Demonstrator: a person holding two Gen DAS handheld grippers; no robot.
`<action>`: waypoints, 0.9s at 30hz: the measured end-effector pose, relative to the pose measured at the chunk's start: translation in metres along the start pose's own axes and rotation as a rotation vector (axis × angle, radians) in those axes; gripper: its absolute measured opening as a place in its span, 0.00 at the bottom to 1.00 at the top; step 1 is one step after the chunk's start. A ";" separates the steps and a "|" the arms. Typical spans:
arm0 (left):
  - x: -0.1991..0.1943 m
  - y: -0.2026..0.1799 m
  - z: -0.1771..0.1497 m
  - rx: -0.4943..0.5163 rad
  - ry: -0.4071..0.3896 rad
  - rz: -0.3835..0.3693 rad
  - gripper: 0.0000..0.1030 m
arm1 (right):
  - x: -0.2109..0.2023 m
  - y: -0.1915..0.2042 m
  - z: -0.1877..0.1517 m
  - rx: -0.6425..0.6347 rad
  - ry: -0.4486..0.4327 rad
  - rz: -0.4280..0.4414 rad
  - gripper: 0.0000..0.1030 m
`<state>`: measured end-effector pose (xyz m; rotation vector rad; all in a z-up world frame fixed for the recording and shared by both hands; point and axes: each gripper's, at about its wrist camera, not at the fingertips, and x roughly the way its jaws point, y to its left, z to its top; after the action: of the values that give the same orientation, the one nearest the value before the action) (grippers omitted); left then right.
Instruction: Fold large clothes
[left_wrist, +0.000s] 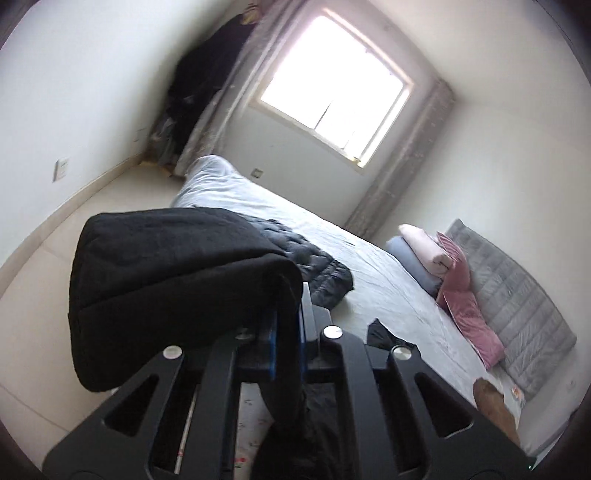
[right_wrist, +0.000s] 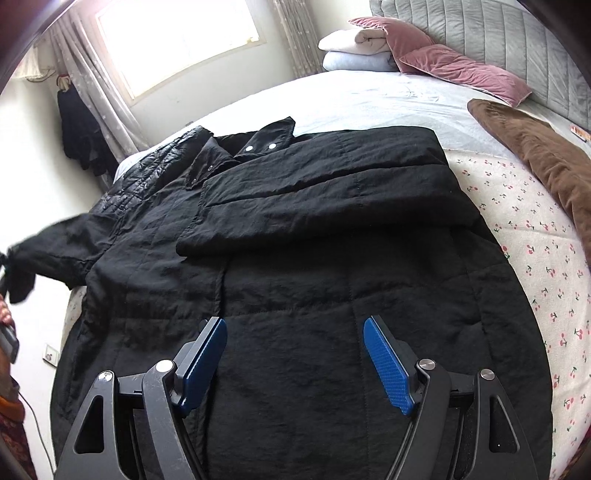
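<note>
**Left sleeve lifted, ready to fold across**

Left wrist view: my left gripper (left_wrist: 287, 314) is closed tight on the cuff end of the black sleeve (left_wrist: 177, 280), which hangs thick and rounded over the fingers, raised above the bed (left_wrist: 388, 273). The cloth is matte and padded. To do this well, I think I must carry the sleeve flat across the chest and not let it twist.

Right wrist view: my right gripper (right_wrist: 295, 354) is wide open, holding nothing, and hovers over the lower part of the black padded coat (right_wrist: 314, 258). The coat lies spread on the bed, collar with metal snaps (right_wrist: 260, 147) toward the window. One sleeve (right_wrist: 321, 181) lies already folded across the chest. The fabric is quilted in soft squares, slightly wrinkled. Beside it lie a cherry-print sheet (right_wrist: 524, 229) and a brown garment (right_wrist: 546, 155).
</note>
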<state>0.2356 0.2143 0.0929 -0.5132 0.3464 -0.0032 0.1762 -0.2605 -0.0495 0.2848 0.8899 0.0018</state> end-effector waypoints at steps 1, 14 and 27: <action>0.004 -0.016 0.001 0.043 0.008 -0.023 0.09 | 0.000 0.000 0.000 0.000 0.001 0.000 0.75; 0.071 -0.194 -0.145 0.717 0.522 -0.340 0.18 | 0.003 -0.005 -0.001 0.010 0.011 -0.007 0.75; 0.038 -0.165 -0.150 0.803 0.537 -0.391 0.69 | 0.005 -0.011 -0.001 0.020 0.025 -0.016 0.75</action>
<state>0.2368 -0.0052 0.0381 0.2391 0.7179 -0.6448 0.1766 -0.2707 -0.0567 0.2973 0.9175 -0.0184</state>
